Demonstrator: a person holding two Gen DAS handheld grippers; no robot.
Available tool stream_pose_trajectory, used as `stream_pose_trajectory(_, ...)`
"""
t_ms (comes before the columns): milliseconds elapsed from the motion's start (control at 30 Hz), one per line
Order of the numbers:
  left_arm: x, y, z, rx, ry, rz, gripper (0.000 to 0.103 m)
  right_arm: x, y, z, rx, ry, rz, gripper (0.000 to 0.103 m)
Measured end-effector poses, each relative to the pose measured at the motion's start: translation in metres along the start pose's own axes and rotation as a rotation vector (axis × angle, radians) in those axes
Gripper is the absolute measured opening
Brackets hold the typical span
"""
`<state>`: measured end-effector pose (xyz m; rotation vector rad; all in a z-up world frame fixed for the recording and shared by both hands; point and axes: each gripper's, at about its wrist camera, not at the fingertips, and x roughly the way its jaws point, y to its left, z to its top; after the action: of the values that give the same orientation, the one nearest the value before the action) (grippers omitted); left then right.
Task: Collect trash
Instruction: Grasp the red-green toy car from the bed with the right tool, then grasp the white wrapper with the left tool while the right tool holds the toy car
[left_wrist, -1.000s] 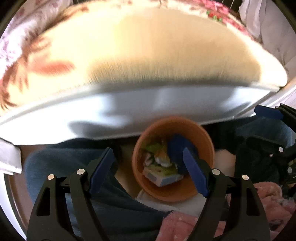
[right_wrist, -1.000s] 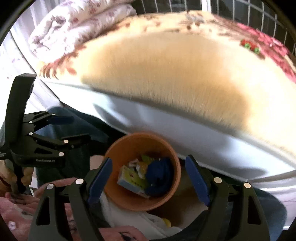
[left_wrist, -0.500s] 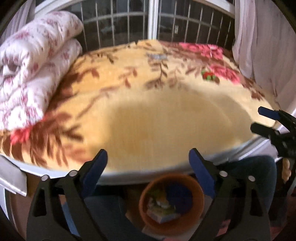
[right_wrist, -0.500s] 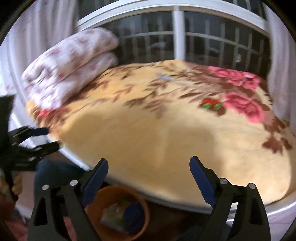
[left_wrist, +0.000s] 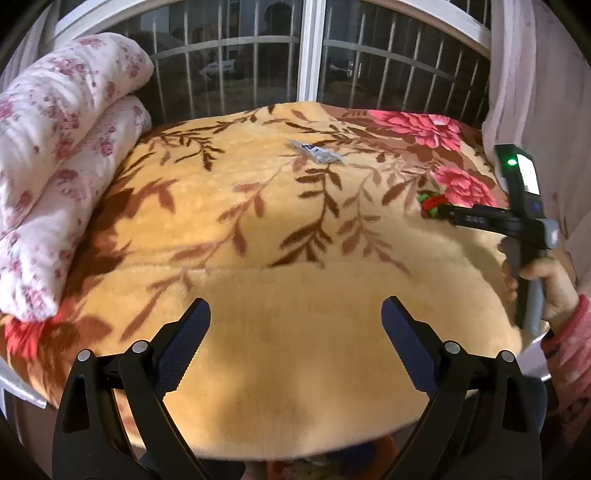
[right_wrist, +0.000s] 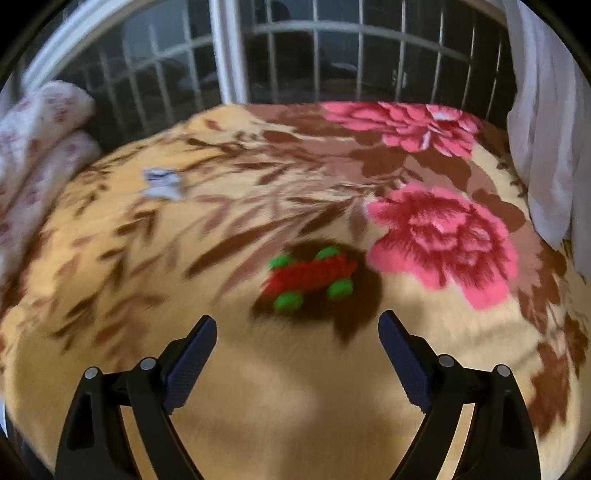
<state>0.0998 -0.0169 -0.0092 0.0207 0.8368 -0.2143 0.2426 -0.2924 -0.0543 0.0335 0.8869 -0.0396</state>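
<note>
A red and green wrapper (right_wrist: 310, 277) lies on the flowered yellow blanket (right_wrist: 258, 387), just ahead of my right gripper (right_wrist: 297, 332), which is open and empty. The wrapper also shows in the left wrist view (left_wrist: 432, 202), partly behind the right gripper's tip. A silvery white wrapper (left_wrist: 316, 150) lies farther back on the bed; it shows blurred in the right wrist view (right_wrist: 162, 184). My left gripper (left_wrist: 295, 317) is open and empty over the bed's near edge. The orange trash bin's rim (left_wrist: 389, 452) barely shows below the blanket.
Folded white floral quilts (left_wrist: 55, 177) are stacked at the bed's left. A barred window (left_wrist: 314, 55) stands behind the bed. A white curtain (right_wrist: 546, 147) hangs at the right. The hand with the right gripper (left_wrist: 532, 229) is at the bed's right edge.
Both grippers have risen from over the orange bin to above the bed. The right gripper has moved forward toward the red and green wrapper. The bin has dropped almost out of view.
</note>
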Motion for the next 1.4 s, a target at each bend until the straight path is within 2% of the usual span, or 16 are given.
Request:
stream_pose_trajectory(167, 0.018, 0.002, 0.018, -0.006, 0.009, -0.001, 0.091, 0.048, -0.003, 0.026, -0.054, 0.061, -0.056, 0.088)
stream_pose_trajectory(267, 0.03, 0.001, 0.028, -0.005, 0.013, -0.004, 0.091, 0.062, -0.005, 0.029, -0.054, 0.109, -0.027, 0.075)
stream_pose_trajectory(333, 0.035, 0.0, 0.033, -0.003, 0.016, -0.004, 0.091, 0.062, -0.007, 0.028, -0.049, 0.107, -0.019, 0.075)
stream_pose_trajectory(567, 0.067, -0.007, 0.06, -0.029, 0.017, -0.048, 0.091, 0.025, -0.01, 0.018, -0.055, 0.029, 0.013, 0.074)
stream_pose_trajectory(667, 0.087, -0.01, 0.079, -0.065, 0.025, -0.105, 0.091, 0.0, -0.012, 0.012, -0.065, -0.01, 0.044, 0.074)
stream_pose_trajectory(733, 0.099, -0.01, 0.094, -0.107, 0.0, -0.172, 0.091, -0.015, -0.014, 0.007, -0.068, -0.03, 0.06, 0.074)
stream_pose_trajectory(800, 0.114, -0.012, 0.111, -0.135, -0.019, -0.197, 0.091, -0.028, -0.013, 0.002, -0.083, -0.053, 0.061, 0.075)
stream_pose_trajectory(1100, 0.191, -0.012, 0.161, -0.146, 0.018, -0.046, 0.091, -0.076, -0.01, -0.019, -0.117, -0.127, 0.119, 0.075)
stream_pose_trajectory(1167, 0.205, -0.007, 0.17, -0.154, 0.025, -0.031, 0.091, -0.083, -0.01, -0.023, -0.116, -0.138, 0.137, 0.075)
stream_pose_trajectory(1300, 0.234, 0.003, 0.193, -0.219, 0.04, -0.043, 0.091, -0.091, -0.01, -0.03, -0.114, -0.155, 0.148, 0.075)
stream_pose_trajectory(1400, 0.251, 0.003, 0.205, -0.229, 0.056, -0.051, 0.091, -0.093, -0.01, -0.033, -0.112, -0.154, 0.161, 0.075)
